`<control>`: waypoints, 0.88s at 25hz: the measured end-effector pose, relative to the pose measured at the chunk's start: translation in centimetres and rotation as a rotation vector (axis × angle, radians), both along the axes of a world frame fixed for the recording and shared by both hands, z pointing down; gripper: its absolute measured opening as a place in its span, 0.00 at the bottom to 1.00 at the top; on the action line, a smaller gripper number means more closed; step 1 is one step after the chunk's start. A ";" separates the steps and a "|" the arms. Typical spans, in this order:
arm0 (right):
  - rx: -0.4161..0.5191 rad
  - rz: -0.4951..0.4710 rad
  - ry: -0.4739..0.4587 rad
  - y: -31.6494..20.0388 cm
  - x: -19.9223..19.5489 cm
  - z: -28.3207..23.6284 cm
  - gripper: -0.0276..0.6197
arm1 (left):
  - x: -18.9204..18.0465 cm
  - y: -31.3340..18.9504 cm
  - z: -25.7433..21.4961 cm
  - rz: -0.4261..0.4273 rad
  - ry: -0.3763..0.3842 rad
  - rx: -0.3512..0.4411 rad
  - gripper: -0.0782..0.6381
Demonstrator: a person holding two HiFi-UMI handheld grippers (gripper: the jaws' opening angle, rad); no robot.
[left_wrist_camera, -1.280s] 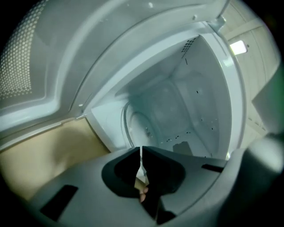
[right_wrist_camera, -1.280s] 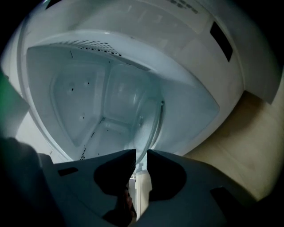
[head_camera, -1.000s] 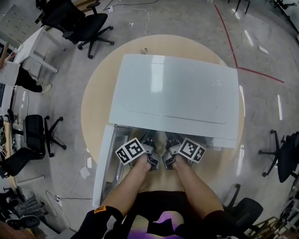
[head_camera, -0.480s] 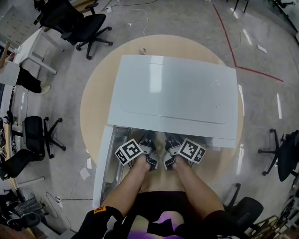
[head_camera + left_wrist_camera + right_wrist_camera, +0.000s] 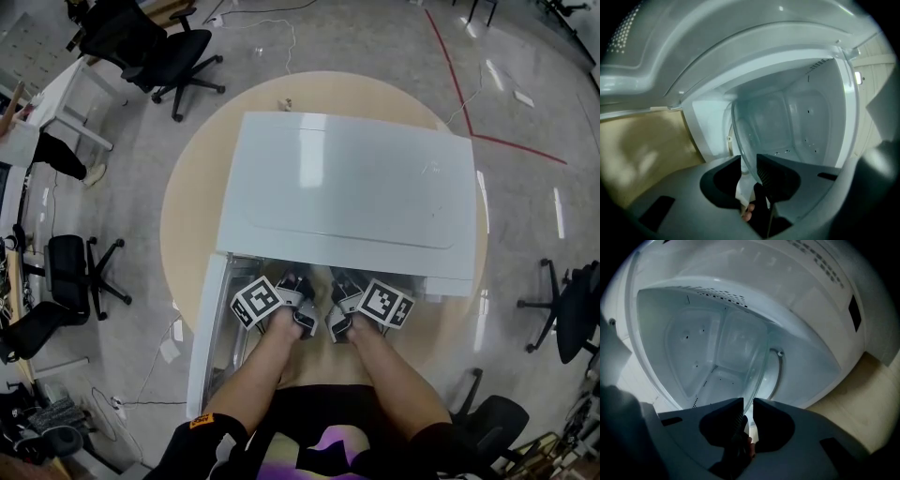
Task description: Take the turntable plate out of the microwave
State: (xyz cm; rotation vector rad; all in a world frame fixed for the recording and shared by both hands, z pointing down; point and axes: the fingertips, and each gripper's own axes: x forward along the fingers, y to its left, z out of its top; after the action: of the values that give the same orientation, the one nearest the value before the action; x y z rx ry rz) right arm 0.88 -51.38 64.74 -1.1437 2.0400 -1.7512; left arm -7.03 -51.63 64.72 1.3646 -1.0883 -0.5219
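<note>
We are clamping the turntable plate in left gripper and right gripper fingers; we are best drawing it out level, evenly

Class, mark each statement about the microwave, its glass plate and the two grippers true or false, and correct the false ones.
1. The white microwave has its door open. True.
2. The left gripper is shut on the rim of the clear glass turntable plate. True.
3. The right gripper is open and holds nothing. False: it is also shut on the plate's rim.
4. The microwave stands on a square black table. False: it stands on a round beige table.
</note>
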 end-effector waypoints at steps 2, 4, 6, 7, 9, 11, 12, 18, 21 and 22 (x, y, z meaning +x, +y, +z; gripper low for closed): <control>0.002 0.001 -0.004 0.0 0.0 -0.1 0.15 | 0.1 -0.5 0.2 -0.006 0.013 -0.003 0.29; 0.006 0.000 -0.007 0.0 -0.1 -0.3 0.15 | 0.2 -1.1 0.3 -0.011 0.031 -0.004 0.29; 0.008 -0.001 -0.010 -0.1 -0.1 -0.4 0.15 | 0.4 -1.7 0.4 -0.019 0.051 -0.009 0.29; 0.009 -0.001 -0.012 -0.1 -0.2 -0.4 0.15 | 0.4 -1.9 0.5 -0.025 0.058 -0.013 0.29; 0.013 -0.003 -0.013 -0.1 -0.1 -0.5 0.15 | 0.4 -2.1 0.6 -0.044 0.068 -0.020 0.29; 0.018 -0.003 -0.014 0.0 -0.1 -0.5 0.15 | 0.4 -2.1 0.6 -0.063 0.082 -0.022 0.29; 0.020 -0.002 -0.015 0.0 -0.1 -0.5 0.15 | 0.4 -2.1 0.7 -0.068 0.087 -0.022 0.29; 0.005 0.003 -0.005 -0.1 0.2 0.6 0.15 | 0.5 -2.1 0.6 -0.075 0.091 -0.026 0.22; -0.003 0.007 -0.029 0.0 0.1 0.8 0.15 | 0.4 -2.0 0.5 -0.073 0.080 -0.025 0.21; -0.007 0.009 -0.040 0.0 0.0 0.8 0.15 | 0.4 -2.0 0.5 -0.071 0.074 -0.025 0.21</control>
State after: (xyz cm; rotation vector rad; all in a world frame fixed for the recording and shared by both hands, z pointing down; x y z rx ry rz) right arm 0.92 -51.42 65.53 -1.1086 2.0045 -1.7640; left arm -6.65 -53.64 65.18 1.2788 -1.0822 -0.6045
